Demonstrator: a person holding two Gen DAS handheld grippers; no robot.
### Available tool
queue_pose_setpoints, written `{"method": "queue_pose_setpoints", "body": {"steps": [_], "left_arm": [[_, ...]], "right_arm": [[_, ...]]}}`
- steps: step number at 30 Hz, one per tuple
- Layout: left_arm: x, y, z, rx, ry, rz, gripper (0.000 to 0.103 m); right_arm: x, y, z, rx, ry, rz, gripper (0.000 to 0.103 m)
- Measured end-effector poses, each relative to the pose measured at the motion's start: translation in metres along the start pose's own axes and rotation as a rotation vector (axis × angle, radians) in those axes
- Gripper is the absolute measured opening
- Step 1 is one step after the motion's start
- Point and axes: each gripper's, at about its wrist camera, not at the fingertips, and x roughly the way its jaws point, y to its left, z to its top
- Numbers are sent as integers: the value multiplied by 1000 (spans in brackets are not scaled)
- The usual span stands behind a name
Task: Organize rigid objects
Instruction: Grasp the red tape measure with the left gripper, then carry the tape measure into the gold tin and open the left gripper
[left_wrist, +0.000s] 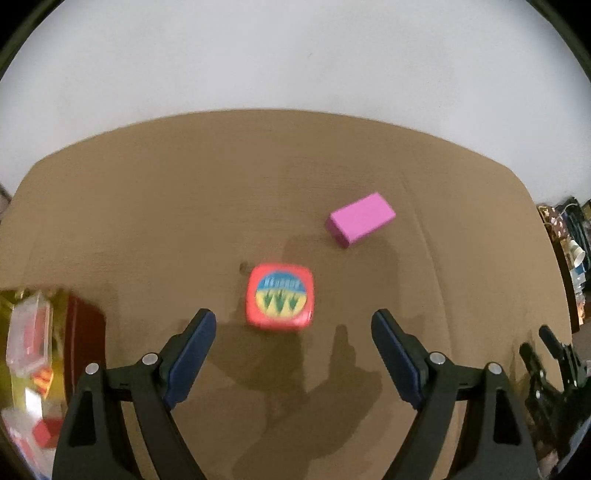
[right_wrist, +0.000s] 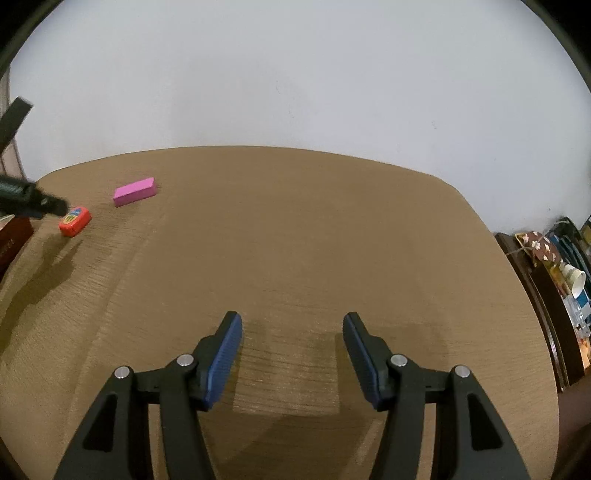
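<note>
On the worktop (left_wrist: 147, 206) a red tin (left_wrist: 280, 296) and pink block (left_wrist: 361, 219) remain unsorted; both tongs, left (left_wrist: 293, 325) and right (right_wrist: 291, 326), are spread and empty.

This looks like a lived-in room of a home rather than a lab or workshop. A brown wood-grain tabletop (right_wrist: 295, 240) stands against a plain white painted wall (right_wrist: 295, 81). Off its right edge, a dark wooden shelf (right_wrist: 546, 306) is crowded with household clutter, among it a patterned brown cloth with pale flowers (right_wrist: 541, 245) and a tipped paper cup (right_wrist: 574, 278). At the left edge of the left wrist view sits a dark red box (left_wrist: 83, 332) beside clear plastic containers (left_wrist: 29, 332) holding small red pieces.
</note>
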Motion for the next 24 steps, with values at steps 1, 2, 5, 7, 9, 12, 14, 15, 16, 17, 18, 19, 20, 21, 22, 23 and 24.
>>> {"method": "queue_pose_setpoints", "body": {"steps": [1, 2, 5, 7, 9, 12, 14, 15, 16, 17, 18, 19, 20, 21, 22, 23, 24], "left_arm": [[3, -1, 3, 8, 3, 11, 83], [6, -2, 6, 11, 13, 30, 83], [15, 1, 11, -11, 22, 25, 83], [19, 2, 11, -1, 28, 51, 83], [26, 3, 12, -3, 41, 65, 83], [30, 6, 12, -5, 45, 64, 77], [36, 5, 10, 14, 73, 63, 57], [40, 4, 9, 21, 93, 56, 43], [43, 4, 8, 27, 106, 56, 43], [42, 2, 6, 37, 83, 67, 43], [43, 0, 5, 47, 81, 75, 43], [41, 0, 4, 57, 74, 83, 43], [41, -1, 3, 61, 70, 87, 43], [41, -2, 1, 60, 68, 86, 42], [39, -5, -1, 56, 68, 82, 42], [36, -5, -3, 49, 65, 75, 42], [35, -2, -3, 46, 60, 69, 42]], "right_arm": [[-1, 1, 0, -4, 1, 2, 58], [0, 4, 0, -15, 2, 4, 58], [-4, 10, 0, -34, -12, 1, 58], [-5, 11, 0, -41, -16, 0, 58], [-3, 11, 1, -40, -11, -1, 58], [-2, 11, 1, -36, -2, 3, 58], [-1, 12, 1, -37, -1, 4, 58], [-1, 13, 1, -40, 2, 3, 58], [-1, 13, 1, -42, 2, -1, 58], [-1, 14, 1, -43, 1, -2, 58], [-1, 14, 1, -43, 1, -1, 58], [0, 14, 1, -42, 8, -1, 58], [1, 14, 1, -41, 12, -2, 58], [2, 14, 1, -39, 15, -4, 58], [2, 14, 1, -39, 16, -3, 58], [2, 14, 1, -39, 17, -3, 58], [3, 14, 1, -42, 19, -6, 58]]}}
